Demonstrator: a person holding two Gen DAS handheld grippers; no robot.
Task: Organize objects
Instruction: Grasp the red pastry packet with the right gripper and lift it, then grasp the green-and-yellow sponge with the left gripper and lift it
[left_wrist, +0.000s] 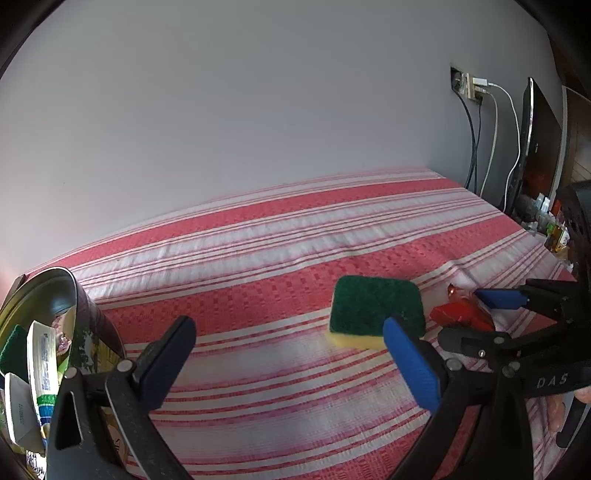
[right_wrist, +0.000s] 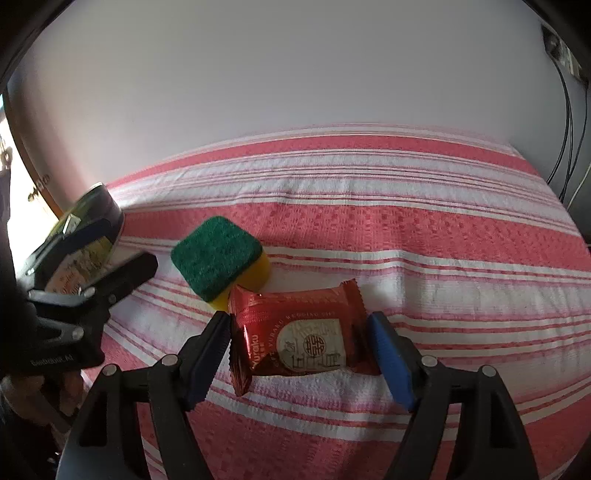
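A green-topped yellow sponge (left_wrist: 375, 310) lies on the red and white striped cloth (left_wrist: 258, 236); it also shows in the right wrist view (right_wrist: 218, 254). A red snack packet (right_wrist: 303, 332) lies just right of the sponge, between the fingers of my open right gripper (right_wrist: 299, 350), whose left pad is close to the packet's edge. The packet (left_wrist: 461, 314) and the right gripper (left_wrist: 476, 314) show at the right of the left wrist view. My left gripper (left_wrist: 291, 358) is open and empty, near the sponge's front.
A round metal tin (left_wrist: 44, 332) holding a tube, a green sponge and other items stands at the far left; it also shows in the right wrist view (right_wrist: 92, 221). A grey wall is behind. Cables, a socket (left_wrist: 469, 85) and a dark screen (left_wrist: 532, 147) are at the far right.
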